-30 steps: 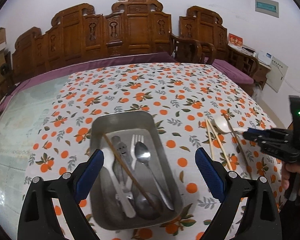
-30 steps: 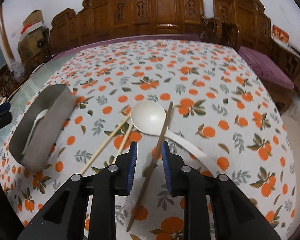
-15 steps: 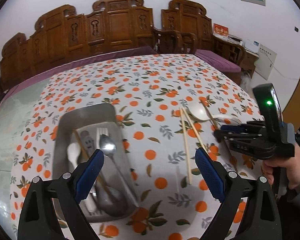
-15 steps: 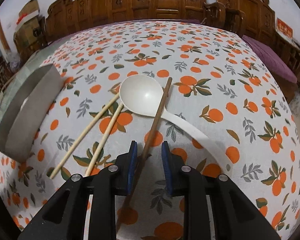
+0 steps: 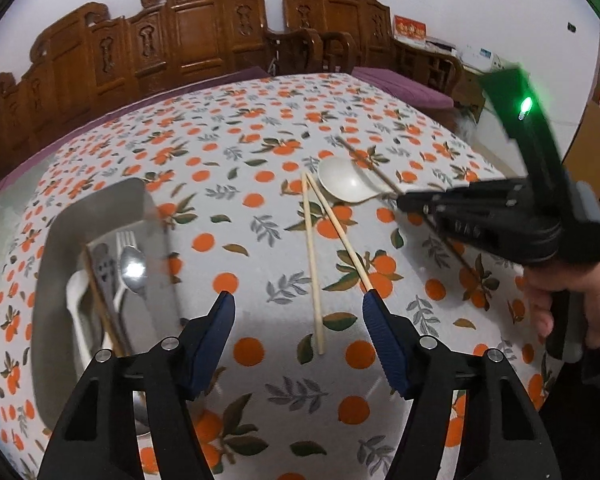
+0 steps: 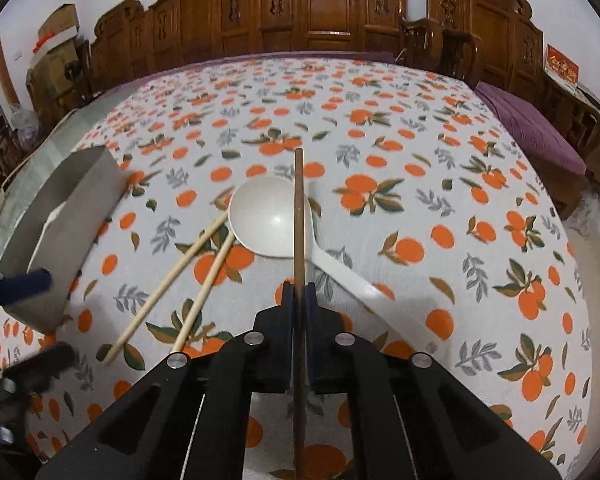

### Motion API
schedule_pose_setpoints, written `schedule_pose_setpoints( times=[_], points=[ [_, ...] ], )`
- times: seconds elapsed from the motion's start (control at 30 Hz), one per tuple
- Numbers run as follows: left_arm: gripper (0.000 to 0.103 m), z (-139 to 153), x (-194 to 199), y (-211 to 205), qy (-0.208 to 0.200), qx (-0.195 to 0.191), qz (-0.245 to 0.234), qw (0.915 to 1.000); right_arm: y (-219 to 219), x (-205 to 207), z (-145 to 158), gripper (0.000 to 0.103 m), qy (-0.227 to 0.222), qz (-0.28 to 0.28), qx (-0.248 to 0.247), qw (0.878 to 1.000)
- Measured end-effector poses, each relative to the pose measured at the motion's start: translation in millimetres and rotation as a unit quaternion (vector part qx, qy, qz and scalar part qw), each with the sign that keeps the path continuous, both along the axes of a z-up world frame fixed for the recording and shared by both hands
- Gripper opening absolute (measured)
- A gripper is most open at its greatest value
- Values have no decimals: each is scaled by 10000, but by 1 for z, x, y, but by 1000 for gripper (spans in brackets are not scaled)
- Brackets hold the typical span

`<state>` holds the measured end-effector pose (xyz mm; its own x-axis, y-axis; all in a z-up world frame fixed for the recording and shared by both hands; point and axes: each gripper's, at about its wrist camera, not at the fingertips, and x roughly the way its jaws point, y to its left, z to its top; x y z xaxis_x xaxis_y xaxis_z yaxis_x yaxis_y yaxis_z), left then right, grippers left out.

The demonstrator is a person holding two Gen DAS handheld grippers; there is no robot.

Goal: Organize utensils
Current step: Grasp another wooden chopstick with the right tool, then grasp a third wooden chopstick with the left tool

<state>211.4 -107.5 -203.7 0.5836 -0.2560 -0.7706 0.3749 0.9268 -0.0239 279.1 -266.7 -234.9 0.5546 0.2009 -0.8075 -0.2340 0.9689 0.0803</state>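
Left hand-held gripper (image 5: 296,308): blue pads apart, jaws just been closing in, nothing pressed; one pale chopstick's near end lies on the cloth between them.
Right hand-held gripper (image 6: 299,292): clamped together on the dark chopstick (image 6: 299,216), which runs straight out ahead over the white spoon's bowl.
Left wrist view only: the inside of the metal tray (image 5: 100,208), with a fork (image 5: 125,240), a metal spoon (image 5: 134,266), a dark brown stick, a white utensil and a flat grey piece with cut-outs; also the right hand-held gripper (image 5: 400,200) from the side, its green light (image 5: 525,107) lit, and the person's hand (image 5: 572,296) round its handle.
Right wrist view only: the grip on the dark chopstick seen close, and the tray's outer wall (image 6: 72,216) at the left, contents mostly hidden; blurred blue pads of the other gripper at the left edge.
Task things: two pale chopsticks (image 5: 312,256) lie loose on the worktop (image 5: 236,152), tips meeting near the white spoon (image 5: 346,182), well apart from the tray.
Surroundings: orange-and-leaf patterned cloth, carved wooden chairs (image 5: 204,36), purple cushions (image 6: 528,128), a cardboard box (image 6: 58,24) far left.
In the way: the right gripper's body hides the spoon's handle in the left view.
Writing: a red sign (image 5: 410,28) with gold characters, too small to read.
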Motion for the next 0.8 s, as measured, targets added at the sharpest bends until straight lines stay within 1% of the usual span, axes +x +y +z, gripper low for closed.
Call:
schedule_pose_setpoints(
  times=[0.1,0.17,0.3,0.37,0.43,0.53,0.6,0.63,0.7,0.73,0.8],
  points=[
    [63,-9,6,-7,81,47,-39,9999,0,0,3,6,-48,20,29,10000],
    [50,-15,9,-10,157,85,-60,9998,-1,0,4,6,-67,25,19,10000],
    [47,-28,17,-15,287,191,-94,9994,0,-1,5,6,-92,50,25,9999],
    [39,-33,20,-17,366,223,-90,9990,0,-1,6,6,-105,55,30,9999],
    [36,-37,24,-18,438,208,-84,9988,0,-2,6,6,-106,57,57,9999],
    [25,-38,26,-21,365,290,-89,9989,2,-1,5,6,-108,81,60,9999],
    [23,-38,29,-22,373,260,-74,9989,3,-1,5,6,-108,100,51,9999],
    [21,-39,29,-22,356,269,-61,9990,3,-2,5,6,-112,105,47,9999],
    [11,-39,29,-23,348,270,-97,9990,4,-2,5,6,-116,111,42,9999],
    [4,-39,29,-23,355,266,-121,9989,4,-2,5,6,-112,106,45,9999],
    [4,-39,27,-24,340,315,-133,9988,4,-2,5,6,-110,103,47,9999]
  ],
)
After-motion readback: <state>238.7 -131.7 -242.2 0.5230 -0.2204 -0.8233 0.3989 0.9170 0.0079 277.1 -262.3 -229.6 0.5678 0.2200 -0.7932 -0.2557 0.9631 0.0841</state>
